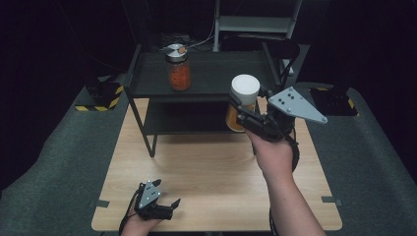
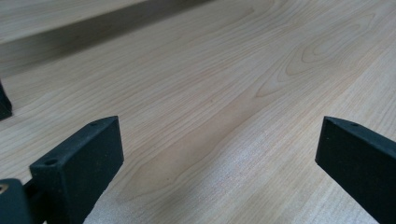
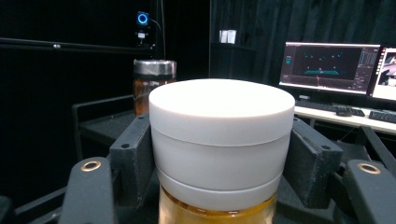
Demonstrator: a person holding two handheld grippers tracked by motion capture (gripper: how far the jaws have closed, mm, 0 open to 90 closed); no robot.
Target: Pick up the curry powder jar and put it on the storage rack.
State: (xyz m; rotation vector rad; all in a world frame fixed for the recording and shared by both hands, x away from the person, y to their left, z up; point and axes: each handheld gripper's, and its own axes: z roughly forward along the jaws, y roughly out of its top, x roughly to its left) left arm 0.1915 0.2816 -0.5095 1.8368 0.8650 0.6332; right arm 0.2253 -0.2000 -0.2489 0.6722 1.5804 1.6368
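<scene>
My right gripper (image 1: 239, 112) is shut on a jar (image 1: 243, 102) with a white lid and amber contents, held upright in the air in front of the black shelf (image 1: 206, 78). In the right gripper view the white lid (image 3: 222, 135) sits between the two black jaws, which press on its sides. A second jar (image 1: 178, 68) with a metal lid and orange contents stands on the shelf's top level; it is also behind the lid as a dark jar (image 3: 153, 84). My left gripper (image 1: 173, 204) rests low at the table's near left edge, open, with bare wood (image 2: 210, 116) between its jaws.
The wooden table (image 1: 206, 167) carries the two-level black shelf at its far side. Grey padding (image 1: 373, 162) flanks the table on both sides. Monitors and a keyboard (image 3: 336, 70) stand far off beyond the shelf.
</scene>
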